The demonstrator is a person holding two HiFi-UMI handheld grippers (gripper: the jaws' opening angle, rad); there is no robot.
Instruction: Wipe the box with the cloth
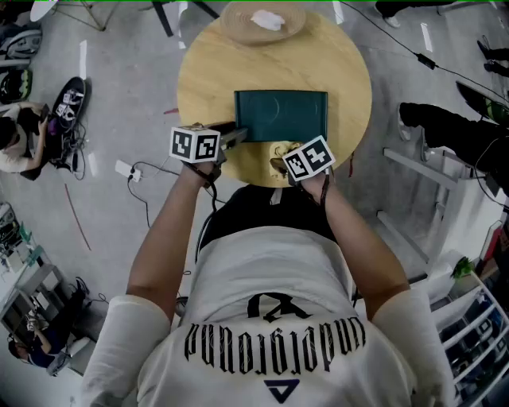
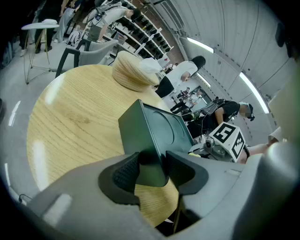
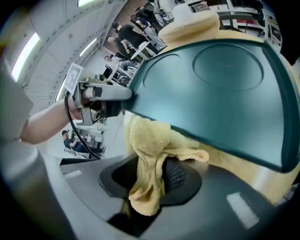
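Gripping the near left corner of the dark green box (image 1: pixel 281 115), the left gripper (image 2: pixel 152 171) is clamping its two jaws onto the box, with one dark pad pressing on each side of that corner. The box is lying flat near the middle of the round wooden bench (image 1: pixel 207 71), a little toward the person. Its broad top is facing up and showing two pressed circles.

The right gripper (image 3: pixel 154 176) is pinching a yellow cloth (image 3: pixel 150 145). Its jaws are standing nearly together, with only the folded cloth between them. A loose end is hanging down past the pads. The rest of the cloth is bunching up above the jaws and pressing against the near side of the box, just under its top edge. In the head view this gripper is sitting at the box's near edge, right of the middle, and the two grippers are working close beside each other.

A shallow bowl (image 1: pixel 262 22) is resting at the far edge of the bench, well apart from the box, with a white wad (image 1: pixel 266 20) lying inside it.
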